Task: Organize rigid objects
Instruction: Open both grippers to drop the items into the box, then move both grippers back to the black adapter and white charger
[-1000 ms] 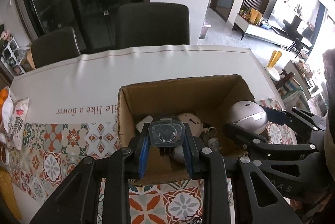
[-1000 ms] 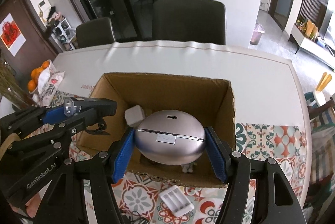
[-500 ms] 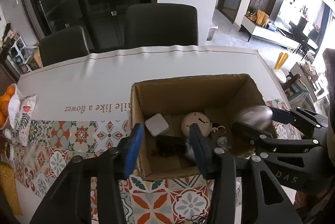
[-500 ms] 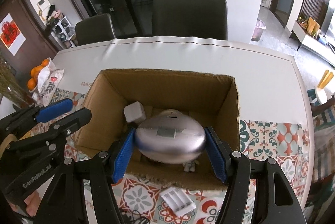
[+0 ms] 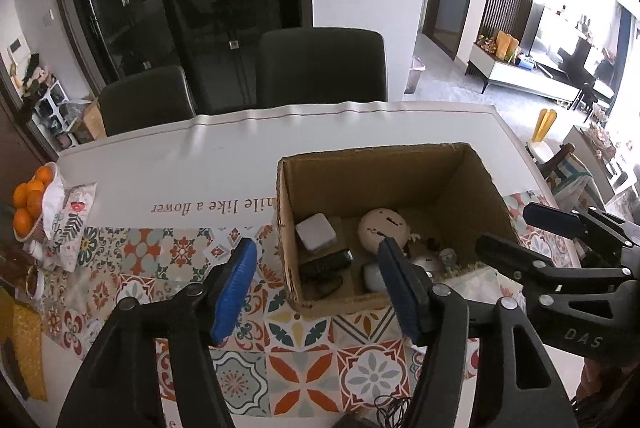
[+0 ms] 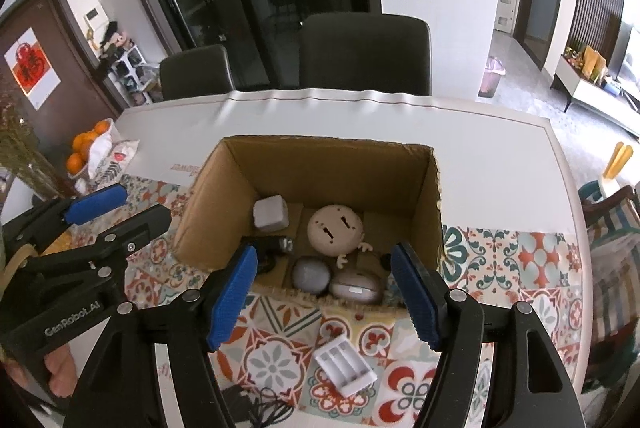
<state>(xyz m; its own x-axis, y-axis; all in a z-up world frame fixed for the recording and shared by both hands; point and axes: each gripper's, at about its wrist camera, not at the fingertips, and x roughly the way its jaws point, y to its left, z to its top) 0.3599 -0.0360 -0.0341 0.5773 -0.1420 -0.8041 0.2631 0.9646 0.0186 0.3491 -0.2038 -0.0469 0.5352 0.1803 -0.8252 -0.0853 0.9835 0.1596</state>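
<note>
An open cardboard box (image 6: pixel 224 187) stands on the tiled tablecloth; it also shows in the left wrist view (image 5: pixel 288 211). Inside lie a white cube (image 6: pixel 270 214), a beige round figure (image 6: pixel 335 231), a black device (image 6: pixel 272 246), a grey ball (image 6: pixel 311 274) and a silver egg-shaped case (image 6: pixel 356 288). My right gripper (image 6: pixel 326 294) is open and empty above the box's near edge. My left gripper (image 5: pixel 316 288) is open and empty, left of the box's near corner. A white battery holder (image 6: pixel 345 364) lies on the cloth in front of the box.
Black cables (image 6: pixel 264 410) lie at the near table edge. A bag of oranges (image 5: pixel 28 203) sits at the far left. Two dark chairs (image 5: pixel 320 67) stand behind the table. The white cloth with lettering (image 5: pixel 212 205) lies beyond the box.
Both grippers opened. The left let the black device fall into the box, the right dropped the silver egg-shaped case into it. Both pulled back and up from the box.
</note>
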